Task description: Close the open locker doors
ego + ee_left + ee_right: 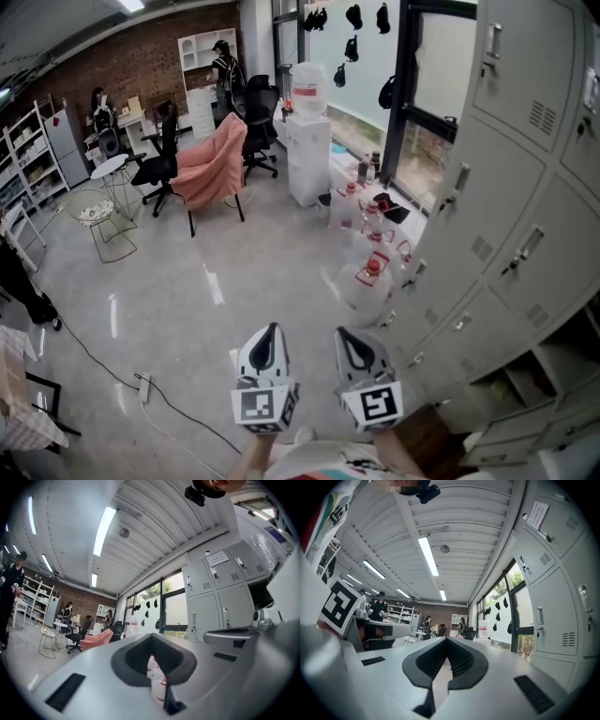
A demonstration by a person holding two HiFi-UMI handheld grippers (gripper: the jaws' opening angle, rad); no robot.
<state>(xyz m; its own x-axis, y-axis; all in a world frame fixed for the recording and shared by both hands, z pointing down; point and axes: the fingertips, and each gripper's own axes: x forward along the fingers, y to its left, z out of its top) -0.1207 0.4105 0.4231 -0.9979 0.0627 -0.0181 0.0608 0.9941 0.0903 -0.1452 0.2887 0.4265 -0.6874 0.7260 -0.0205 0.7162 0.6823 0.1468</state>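
The lockers (506,187) are seen along the right of the head view. Only there are open compartments (561,361) shown, in the bottom rows, near the right gripper (349,339) but not touched by it. In the two gripper views, only shut locker doors (555,606) are caught. The left gripper (269,336) is clenched on nothing, and so is the right gripper. Water jugs (157,677) are glimpsed on the floor beyond the left gripper's tips, in its own view.
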